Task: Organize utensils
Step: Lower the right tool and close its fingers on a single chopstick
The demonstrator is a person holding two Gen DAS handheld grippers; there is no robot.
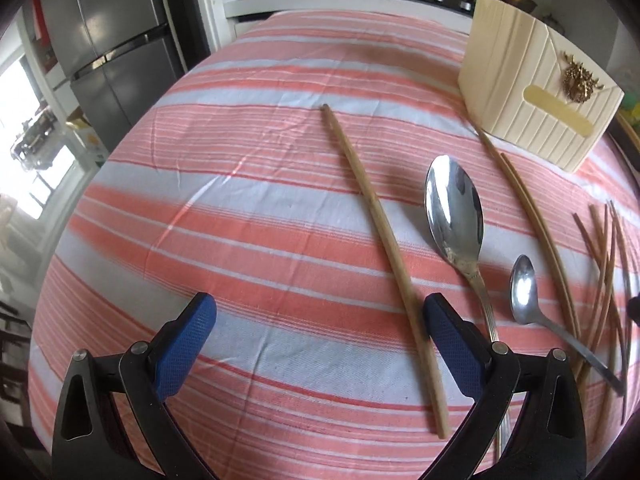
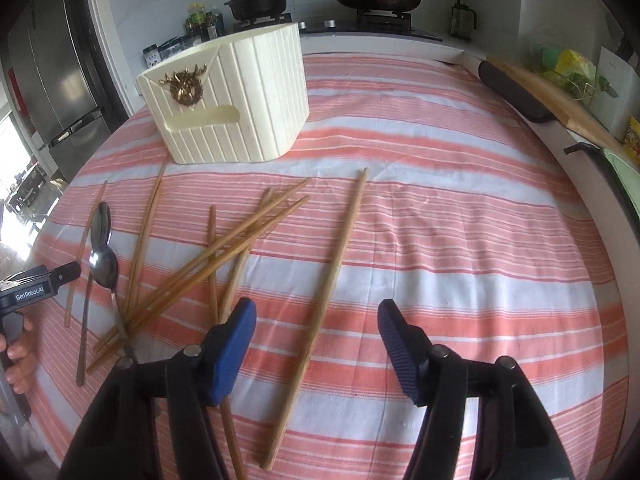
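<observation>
Stock unsorted: we are counting wooden chopsticks [image 2: 224, 256] and two steel spoons [image 1: 454, 216] lying loose beside the ribbed cream holder [image 2: 236, 108]. We are holding left gripper [image 1: 320, 344] and right gripper [image 2: 316, 344] agape, gripping nothing.

Woven striped cloth [image 1: 248, 216] covers the table; the spoons [image 1: 454, 208] are glossy polished metal, the chopsticks [image 2: 332, 264] matt wood, the ribbed holder [image 2: 240, 108] smooth cream plastic.
</observation>
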